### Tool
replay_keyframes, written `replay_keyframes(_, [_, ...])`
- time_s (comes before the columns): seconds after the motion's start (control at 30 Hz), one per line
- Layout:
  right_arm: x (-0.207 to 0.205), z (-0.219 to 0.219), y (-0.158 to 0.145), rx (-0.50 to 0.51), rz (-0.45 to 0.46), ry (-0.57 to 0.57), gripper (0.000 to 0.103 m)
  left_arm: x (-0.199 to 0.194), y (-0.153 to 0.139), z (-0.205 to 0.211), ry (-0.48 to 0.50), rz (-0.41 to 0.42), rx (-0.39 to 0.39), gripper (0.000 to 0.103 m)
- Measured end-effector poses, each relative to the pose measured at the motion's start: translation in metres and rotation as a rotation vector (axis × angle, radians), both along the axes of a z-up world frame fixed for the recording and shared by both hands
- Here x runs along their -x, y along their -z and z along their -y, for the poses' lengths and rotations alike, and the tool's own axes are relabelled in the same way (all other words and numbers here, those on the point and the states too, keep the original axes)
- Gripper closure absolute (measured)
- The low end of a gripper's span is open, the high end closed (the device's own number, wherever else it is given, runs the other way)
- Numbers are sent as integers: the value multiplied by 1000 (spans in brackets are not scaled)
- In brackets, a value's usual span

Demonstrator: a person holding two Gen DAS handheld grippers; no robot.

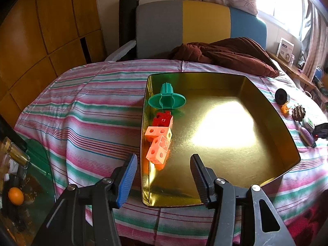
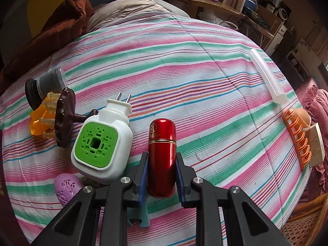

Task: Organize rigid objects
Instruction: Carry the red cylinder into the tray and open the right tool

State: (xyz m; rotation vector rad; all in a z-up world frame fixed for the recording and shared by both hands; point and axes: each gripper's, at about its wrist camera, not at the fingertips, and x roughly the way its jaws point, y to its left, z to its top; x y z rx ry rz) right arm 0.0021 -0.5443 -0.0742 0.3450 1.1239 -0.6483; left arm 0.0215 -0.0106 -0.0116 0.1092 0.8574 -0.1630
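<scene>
Right wrist view shows your right gripper clamped on the red capsule tube, its long axis along the fingers. Your left gripper, half-open and empty, hovers over the gold tray leftward.

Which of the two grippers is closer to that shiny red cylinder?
Right. The right gripper is clamped on the red cylinder; the left gripper hangs open over the gold tray, away from it.

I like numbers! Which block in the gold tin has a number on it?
The red block, lying in the gold tin between the teal cap and the pink holed cubes. It shows a white 11; the cubes only have holes.
</scene>
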Motion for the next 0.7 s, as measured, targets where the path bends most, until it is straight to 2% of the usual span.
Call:
replay_keyframes(0.27, [7, 9, -6, 0, 47, 43, 80, 1, 1, -1, 0, -2, 0, 48])
replay_keyframes(0.37, [11, 11, -15, -3, 103, 48, 80, 2, 0, -4, -7, 1, 5, 48])
replay_keyframes(0.6, [16, -5, -44, -25, 230, -25, 80, 0, 0, -18, -34, 3, 20, 48])
replay_keyframes(0.7, [9, -31, -69, -49, 274, -123, 80, -2, 2, -25, -55, -1, 33, 48])
